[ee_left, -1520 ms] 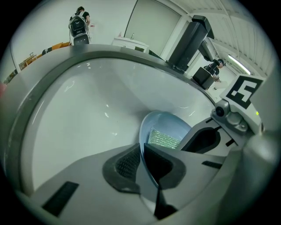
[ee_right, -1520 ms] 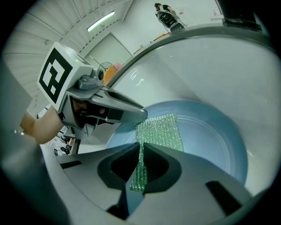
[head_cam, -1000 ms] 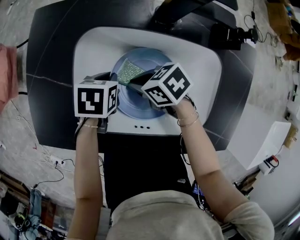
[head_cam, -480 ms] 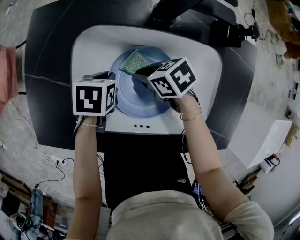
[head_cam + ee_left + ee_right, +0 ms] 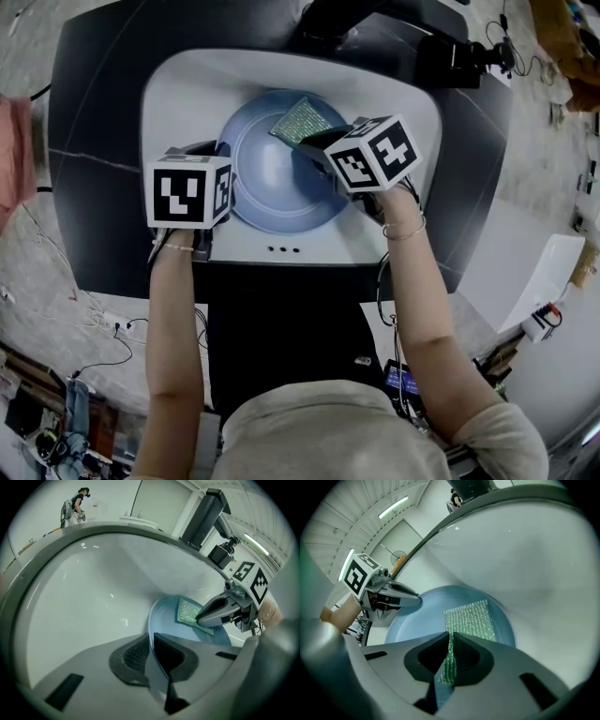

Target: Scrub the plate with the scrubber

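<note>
Steadying the plate (image 5: 272,183), left rim clamped in left gripper (image 5: 151,651); pressing the scrubber (image 5: 300,120), pinched in right gripper (image 5: 449,656), on far side.

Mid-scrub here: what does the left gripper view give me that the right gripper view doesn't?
Only the left gripper view: the left gripper shut on the rim of the blue plate, holding it steady. Only the right gripper view: the right gripper pinching one edge of the green scrubber. Both: the scrubber lying on the plate inside the white sink, and the opposite gripper seen from outside.
</note>
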Available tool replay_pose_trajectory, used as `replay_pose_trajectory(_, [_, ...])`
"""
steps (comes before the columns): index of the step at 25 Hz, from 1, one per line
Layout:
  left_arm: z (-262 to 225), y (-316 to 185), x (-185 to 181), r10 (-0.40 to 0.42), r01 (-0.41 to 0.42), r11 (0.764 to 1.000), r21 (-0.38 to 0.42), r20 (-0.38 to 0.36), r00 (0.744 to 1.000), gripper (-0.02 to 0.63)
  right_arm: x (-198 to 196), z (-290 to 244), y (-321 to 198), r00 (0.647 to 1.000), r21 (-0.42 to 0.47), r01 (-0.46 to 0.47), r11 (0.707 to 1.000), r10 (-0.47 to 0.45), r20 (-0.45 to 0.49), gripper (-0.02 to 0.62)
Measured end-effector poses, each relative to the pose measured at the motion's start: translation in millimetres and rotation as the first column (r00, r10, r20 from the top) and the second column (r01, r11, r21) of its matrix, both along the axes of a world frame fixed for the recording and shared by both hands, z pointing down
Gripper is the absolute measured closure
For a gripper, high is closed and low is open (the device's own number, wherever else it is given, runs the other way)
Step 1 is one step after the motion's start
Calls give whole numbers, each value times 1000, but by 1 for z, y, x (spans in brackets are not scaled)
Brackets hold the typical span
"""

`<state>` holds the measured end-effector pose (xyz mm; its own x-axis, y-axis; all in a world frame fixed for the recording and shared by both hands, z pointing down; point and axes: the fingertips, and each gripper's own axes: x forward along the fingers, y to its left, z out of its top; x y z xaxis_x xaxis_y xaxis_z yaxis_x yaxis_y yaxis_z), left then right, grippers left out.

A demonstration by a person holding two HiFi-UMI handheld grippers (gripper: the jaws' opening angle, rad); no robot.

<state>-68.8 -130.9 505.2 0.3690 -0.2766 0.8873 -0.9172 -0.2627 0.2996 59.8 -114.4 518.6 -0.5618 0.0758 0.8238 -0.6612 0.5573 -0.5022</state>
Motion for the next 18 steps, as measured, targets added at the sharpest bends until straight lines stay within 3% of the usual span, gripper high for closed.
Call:
replay_pose_trajectory(10, [0,0,2,5,-5,1000,-1,-10,1000,566,3,-13,45,997,-42,62,997,-64,-47,555])
replay_pose_trajectory(18, [-2,-2,3,12,-11,1000,4,-13,1000,566,-14,-22,83,994,-94,110,990,-112,-16,555])
